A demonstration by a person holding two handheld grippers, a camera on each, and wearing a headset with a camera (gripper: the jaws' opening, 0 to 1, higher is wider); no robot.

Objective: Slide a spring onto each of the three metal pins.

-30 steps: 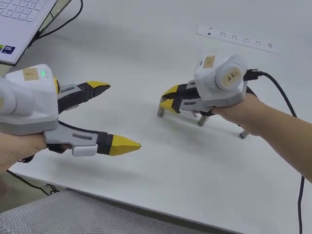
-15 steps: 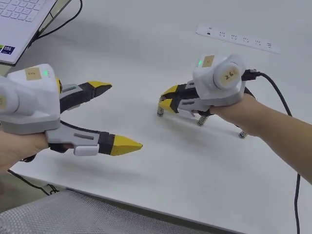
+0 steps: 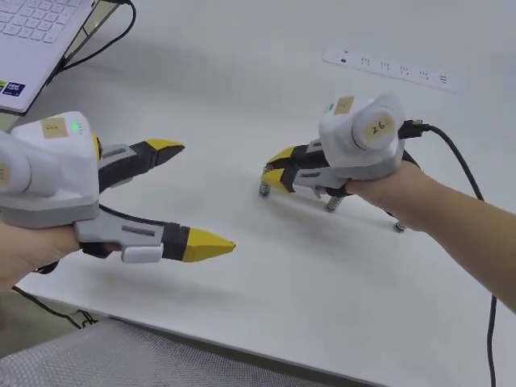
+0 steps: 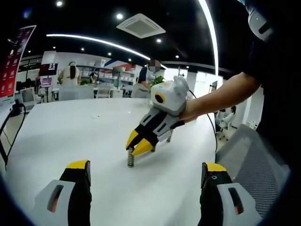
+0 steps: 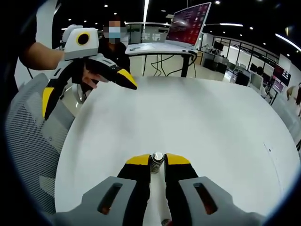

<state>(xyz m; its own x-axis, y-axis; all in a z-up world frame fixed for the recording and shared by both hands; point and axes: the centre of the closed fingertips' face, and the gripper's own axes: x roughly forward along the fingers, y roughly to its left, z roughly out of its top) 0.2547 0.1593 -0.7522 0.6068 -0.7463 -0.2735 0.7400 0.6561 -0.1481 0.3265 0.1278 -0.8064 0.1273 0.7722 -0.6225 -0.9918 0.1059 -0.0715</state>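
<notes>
White and smooth, the table (image 3: 242, 72) spreads matte across the head view, with a silver laptop (image 3: 32, 40) at the far left and a long flat white power strip (image 3: 391, 67) at the back. The grey woven mesh of a chair (image 3: 121, 355) lies below the near edge. A black cable (image 3: 461, 161) trails from the right gripper (image 3: 276, 169), which has a rounded white plastic body and black arms ending in pointed yellow tips. The left gripper (image 3: 189, 195) is of the same make. It hovers over the near left of the table, clear of the surface, its jaws spread wide with nothing between them. The right gripper's jaws are drawn nearly together, tips pointing down at a small coiled steel spring (image 3: 264, 189) that stands upright on the table. In the right gripper view the top of the coil, with a round metal end showing in its middle, sits right between the two yellow tips and is touched on both sides. A second spring (image 3: 332, 203) stands upright under that gripper's body, and a third spring (image 3: 398, 226) stands by the wrist, partly hidden by the hand. All three stand in a row, well apart from the left gripper
</notes>
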